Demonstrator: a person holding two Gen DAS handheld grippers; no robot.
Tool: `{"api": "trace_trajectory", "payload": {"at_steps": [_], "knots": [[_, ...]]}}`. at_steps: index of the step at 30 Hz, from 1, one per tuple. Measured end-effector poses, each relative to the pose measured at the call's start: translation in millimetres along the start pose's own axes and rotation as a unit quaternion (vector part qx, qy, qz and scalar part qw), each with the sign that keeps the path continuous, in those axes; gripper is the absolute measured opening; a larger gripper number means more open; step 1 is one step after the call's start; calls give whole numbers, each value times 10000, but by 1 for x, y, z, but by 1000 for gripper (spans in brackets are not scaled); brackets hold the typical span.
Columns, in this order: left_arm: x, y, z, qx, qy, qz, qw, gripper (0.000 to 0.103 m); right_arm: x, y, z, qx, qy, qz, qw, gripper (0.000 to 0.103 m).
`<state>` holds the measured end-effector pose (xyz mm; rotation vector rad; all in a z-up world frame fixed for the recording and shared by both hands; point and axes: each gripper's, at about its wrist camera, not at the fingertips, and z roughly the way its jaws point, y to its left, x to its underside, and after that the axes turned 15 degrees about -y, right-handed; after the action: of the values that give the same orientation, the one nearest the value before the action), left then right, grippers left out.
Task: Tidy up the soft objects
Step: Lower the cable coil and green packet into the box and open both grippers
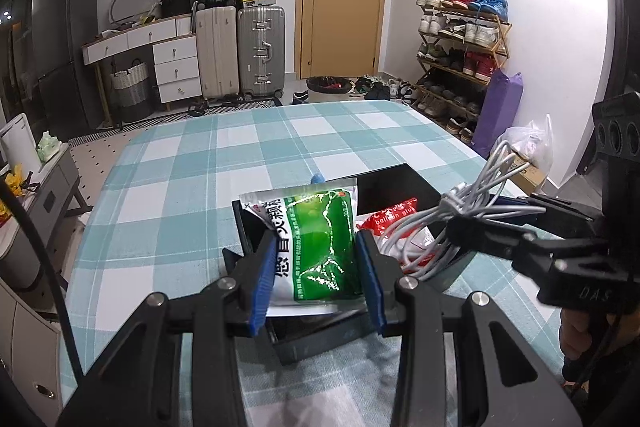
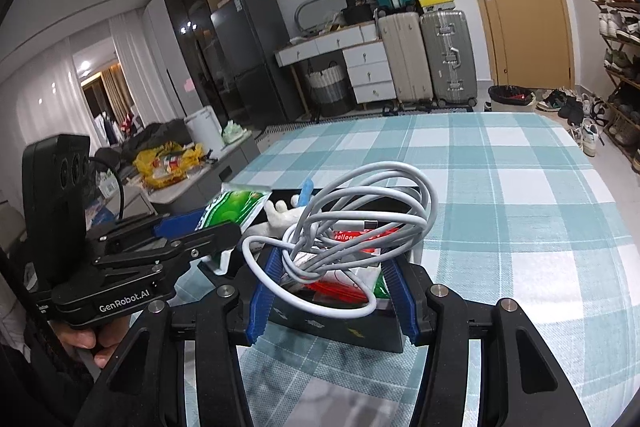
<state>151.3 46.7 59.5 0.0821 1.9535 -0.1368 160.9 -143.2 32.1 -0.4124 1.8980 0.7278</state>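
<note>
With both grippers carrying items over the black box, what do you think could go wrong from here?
1. The white cable bundle in the right gripper has loose loops hanging wide; these may snag the black box rim or drape outside it.
2. The left gripper pinches the green pouch by its edges; the slick foil might slip.
3. The grippers sit close together and may collide.

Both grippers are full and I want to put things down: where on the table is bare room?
The checked tablecloth is bare from the black box to the far edge, and to its left. Crowded: the box itself, under the green packet, red packet and cable bundle.
</note>
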Motion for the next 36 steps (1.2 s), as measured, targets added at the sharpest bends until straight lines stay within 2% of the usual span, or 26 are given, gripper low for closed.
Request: {"api": "trace_trajectory", "payload": {"at_steps": [18, 27, 30, 31, 32, 34, 36], "knots": [[5, 2, 32, 2, 210, 96, 9997, 38, 4, 3, 63, 177, 759, -484, 9958, 51], [10, 1, 36, 111, 259, 141, 9995, 38, 3, 1, 67, 295, 667, -776, 9943, 52], [10, 0, 36, 156, 292, 112, 9994, 41, -2, -1, 58, 336, 457, -824, 9950, 60], [10, 1, 35, 185, 292, 76, 9994, 41, -3, -3, 54, 354, 380, -826, 9952, 70], [10, 1, 35, 180, 300, 40, 9994, 43, -4, -4, 49, 384, 301, -820, 9954, 74], [9, 3, 33, 183, 335, -85, 9992, 46, -6, -8, 40, 440, 170, -784, 9958, 78], [8, 4, 31, 184, 348, -166, 9991, 58, -6, -13, 32, 495, 86, -673, 9965, 85]]}}
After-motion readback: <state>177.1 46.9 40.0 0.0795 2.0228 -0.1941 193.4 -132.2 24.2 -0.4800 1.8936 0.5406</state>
